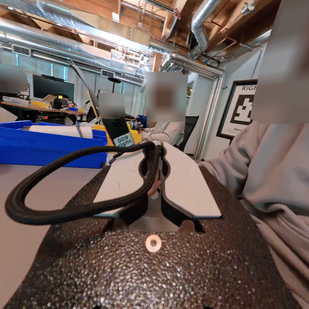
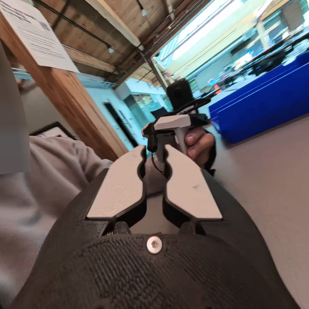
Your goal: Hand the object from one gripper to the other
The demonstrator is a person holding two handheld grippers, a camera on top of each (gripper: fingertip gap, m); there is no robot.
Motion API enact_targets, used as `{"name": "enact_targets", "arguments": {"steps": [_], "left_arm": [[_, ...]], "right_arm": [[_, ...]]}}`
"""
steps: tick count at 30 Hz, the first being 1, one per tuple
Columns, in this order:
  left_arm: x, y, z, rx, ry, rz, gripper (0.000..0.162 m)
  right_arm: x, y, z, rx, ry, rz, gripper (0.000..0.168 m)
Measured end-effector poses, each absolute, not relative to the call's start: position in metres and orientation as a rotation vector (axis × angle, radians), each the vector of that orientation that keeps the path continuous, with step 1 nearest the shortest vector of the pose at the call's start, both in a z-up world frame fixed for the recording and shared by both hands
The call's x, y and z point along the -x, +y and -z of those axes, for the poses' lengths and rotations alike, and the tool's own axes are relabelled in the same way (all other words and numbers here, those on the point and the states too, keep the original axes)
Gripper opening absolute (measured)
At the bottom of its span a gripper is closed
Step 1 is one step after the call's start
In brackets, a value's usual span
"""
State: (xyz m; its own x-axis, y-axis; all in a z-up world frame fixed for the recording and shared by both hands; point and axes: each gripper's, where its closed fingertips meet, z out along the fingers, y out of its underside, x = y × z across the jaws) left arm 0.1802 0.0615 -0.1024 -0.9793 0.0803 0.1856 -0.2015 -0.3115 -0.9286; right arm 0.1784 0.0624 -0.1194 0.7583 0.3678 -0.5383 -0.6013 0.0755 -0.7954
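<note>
Left tongs (image 1: 158,148) pinching black rubber loop (image 1: 50,189) (drooping leftward), right tongs (image 2: 154,150) parted — empty

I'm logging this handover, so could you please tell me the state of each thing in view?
left hand-held gripper: shut on the black loop, pinching it near the fingertips.
black loop: held up off the table, hanging out to the left.
right hand-held gripper: open, holding nothing.
blue bin: resting on the table, filled.

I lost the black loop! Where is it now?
In the left wrist view, the black loop is pinched in the left gripper, hanging out leftward over the grey table.
</note>
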Motion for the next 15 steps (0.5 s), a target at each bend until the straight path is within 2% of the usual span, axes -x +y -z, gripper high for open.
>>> {"name": "enact_targets", "arguments": {"steps": [1,10,15], "left_arm": [[-0.177,0.061,0.102,-0.129,-1.731,-2.405,0.012],[-0.171,0.062,0.102,-0.057,-1.76,-2.412,0.012],[-0.201,0.064,0.108,-0.336,-1.808,-2.488,0.014]], "right_arm": [[-0.174,0.064,0.119,1.302,0.213,-0.799,0.012],[-0.166,0.067,0.12,1.3,0.18,-0.892,0.009],[-0.2,0.066,0.123,1.365,0.231,-0.484,0.007]]}}
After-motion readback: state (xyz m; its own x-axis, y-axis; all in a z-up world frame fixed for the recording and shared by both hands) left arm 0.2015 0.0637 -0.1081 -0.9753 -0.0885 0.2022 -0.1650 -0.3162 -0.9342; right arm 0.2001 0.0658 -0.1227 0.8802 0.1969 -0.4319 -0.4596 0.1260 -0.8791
